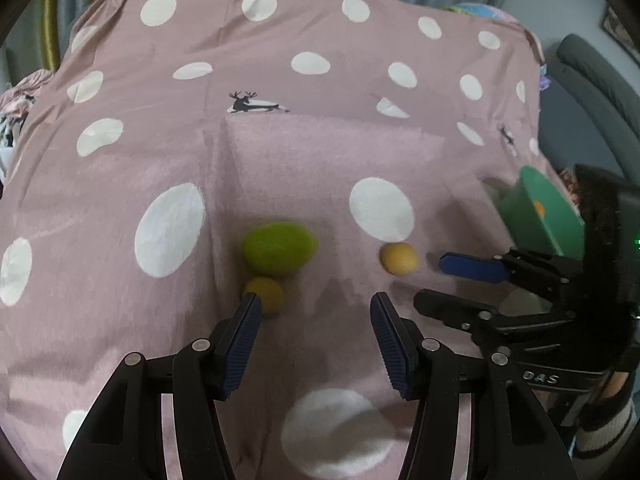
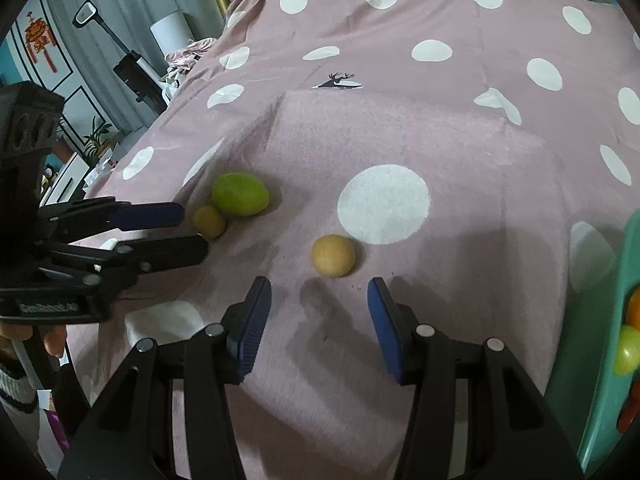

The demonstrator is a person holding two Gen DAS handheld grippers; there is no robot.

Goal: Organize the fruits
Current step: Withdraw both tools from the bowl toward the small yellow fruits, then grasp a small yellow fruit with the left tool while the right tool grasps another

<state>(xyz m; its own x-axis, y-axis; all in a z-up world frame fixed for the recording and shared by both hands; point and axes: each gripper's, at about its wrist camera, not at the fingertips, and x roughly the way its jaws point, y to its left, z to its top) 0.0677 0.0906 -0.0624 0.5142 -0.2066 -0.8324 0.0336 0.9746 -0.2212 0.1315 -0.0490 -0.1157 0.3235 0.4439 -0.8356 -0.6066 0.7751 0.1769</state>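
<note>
Pink bedsheet (image 1: 320, 152) with white dots covers the bed, one sheet, largest thing in view. One green bowl (image 1: 548, 208) sits at the right edge, a few fruits inside, at least three showing in the right wrist view: orange, yellow-green, red. Two hand-held grippers: left hand-held gripper (image 1: 316, 320) released, jaws apart, nothing between them, hovering just short of the fruit pair; right hand-held gripper (image 2: 318, 300) also released, empty, jaws either side of the gap just below the tan fruit. Three loose fruits on the sheet: one green lime (image 1: 279, 249), one small yellow fruit (image 1: 266, 294) touching the lime, one round tan fruit (image 2: 333, 255) lying apart, between the pair and the bowl.
</note>
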